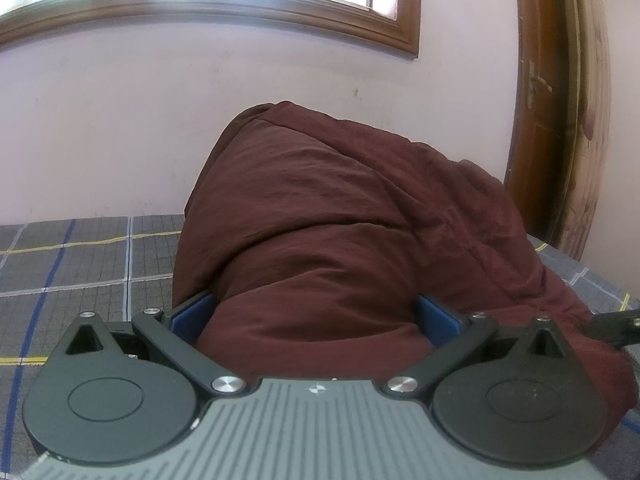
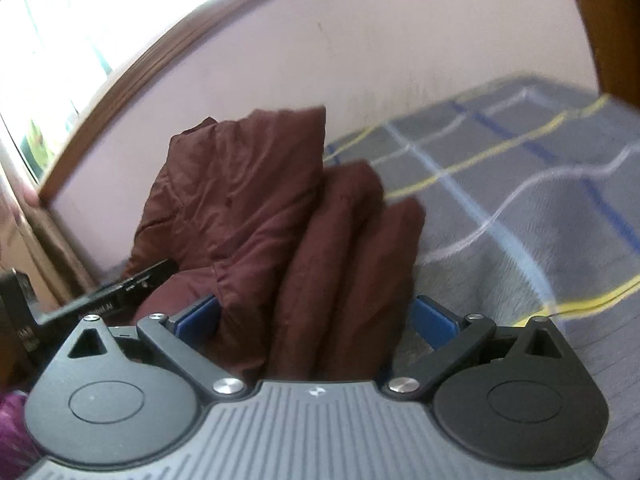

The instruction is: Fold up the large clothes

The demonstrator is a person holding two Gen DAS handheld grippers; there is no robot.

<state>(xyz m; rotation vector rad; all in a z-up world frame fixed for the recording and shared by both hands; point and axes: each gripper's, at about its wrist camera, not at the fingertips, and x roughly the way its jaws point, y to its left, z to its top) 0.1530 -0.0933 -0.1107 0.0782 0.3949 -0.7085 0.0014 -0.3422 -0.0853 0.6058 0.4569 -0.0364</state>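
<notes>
Maroon padded jacket [image 1: 340,220] heaped on plaid bed [image 1: 80,260], bunched up at 12 o'clock. Left tongs [image 1: 316,316] and right tongs [image 2: 316,320] spread wide, each straddling a thick fold — grip unclear. Probably soft, puffy, slippery — best pinched at seams or hem.

1. A bed covered by a grey fleece blanket [image 1: 92,264] with a plaid grid of blue, white and yellow lines carries everything; in the right wrist view its bare cloth [image 2: 520,208] spreads out to the right of the fingers.
2. A bulky maroon padded garment [image 1: 340,220] lies bunched on the blanket, rising between and beyond the left fingers; its stacked folds [image 2: 248,208] rise between the right fingers too.
</notes>
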